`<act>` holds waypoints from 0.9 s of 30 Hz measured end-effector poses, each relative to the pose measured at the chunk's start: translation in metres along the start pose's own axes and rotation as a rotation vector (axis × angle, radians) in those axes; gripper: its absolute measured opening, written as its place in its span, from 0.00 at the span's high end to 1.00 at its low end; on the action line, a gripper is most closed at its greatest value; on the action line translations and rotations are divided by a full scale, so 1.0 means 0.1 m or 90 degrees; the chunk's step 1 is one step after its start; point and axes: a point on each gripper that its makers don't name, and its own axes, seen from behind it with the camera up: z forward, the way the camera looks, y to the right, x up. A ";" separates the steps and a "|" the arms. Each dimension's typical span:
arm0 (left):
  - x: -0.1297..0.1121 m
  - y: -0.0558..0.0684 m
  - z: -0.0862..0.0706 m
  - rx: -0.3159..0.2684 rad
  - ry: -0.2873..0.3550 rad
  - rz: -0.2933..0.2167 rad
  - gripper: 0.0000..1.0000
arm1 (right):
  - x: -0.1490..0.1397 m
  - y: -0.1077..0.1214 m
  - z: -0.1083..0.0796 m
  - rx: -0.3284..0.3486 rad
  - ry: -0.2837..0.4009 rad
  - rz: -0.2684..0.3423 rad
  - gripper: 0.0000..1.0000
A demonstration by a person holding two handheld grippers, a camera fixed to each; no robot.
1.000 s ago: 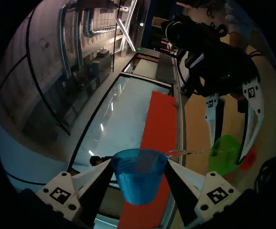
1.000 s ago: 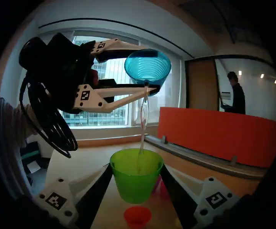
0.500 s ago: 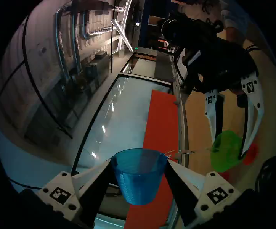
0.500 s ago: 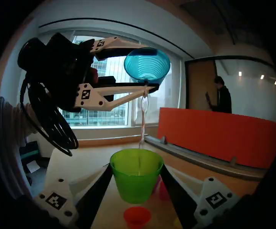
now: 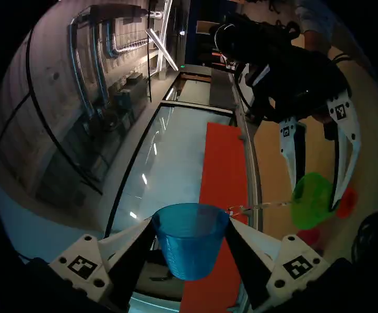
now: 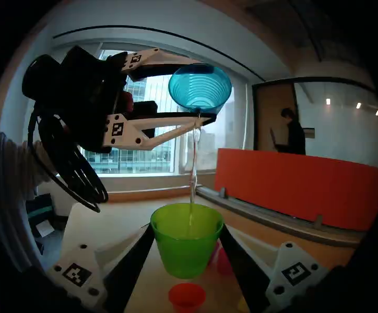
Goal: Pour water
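A blue cup [image 5: 190, 239] sits between the fingers of my left gripper [image 5: 190, 235], which is shut on it and tipped over on its side. In the right gripper view the same blue cup [image 6: 199, 88] hangs high, with a thin stream of water [image 6: 192, 172] falling from its rim. The stream lands in a green cup [image 6: 187, 238] that my right gripper [image 6: 187, 242] is shut on, upright. In the left gripper view the green cup [image 5: 310, 200] shows at the right between the other gripper's white fingers [image 5: 349, 141], with the water [image 5: 262, 205] reaching it.
A wooden table [image 6: 121, 219] lies under the cups, with a small red cup [image 6: 187, 297] on it just below the green one. An orange partition [image 6: 314, 185] runs along the table's far side. A person [image 6: 292, 136] stands at the back right. Windows [image 6: 137, 156] are behind.
The stream from the blue cup has thinned slightly. The blue cup has shifted a little left in the right gripper view. The person at the back has walked left.
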 end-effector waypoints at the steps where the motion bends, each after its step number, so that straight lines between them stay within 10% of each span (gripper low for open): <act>1: 0.00 0.00 0.00 0.000 0.000 0.002 0.12 | 0.00 0.00 0.00 -0.001 0.000 0.000 0.09; 27: 0.05 -0.10 0.06 0.007 0.000 0.070 0.12 | 0.01 0.00 -0.02 0.000 0.004 -0.001 0.09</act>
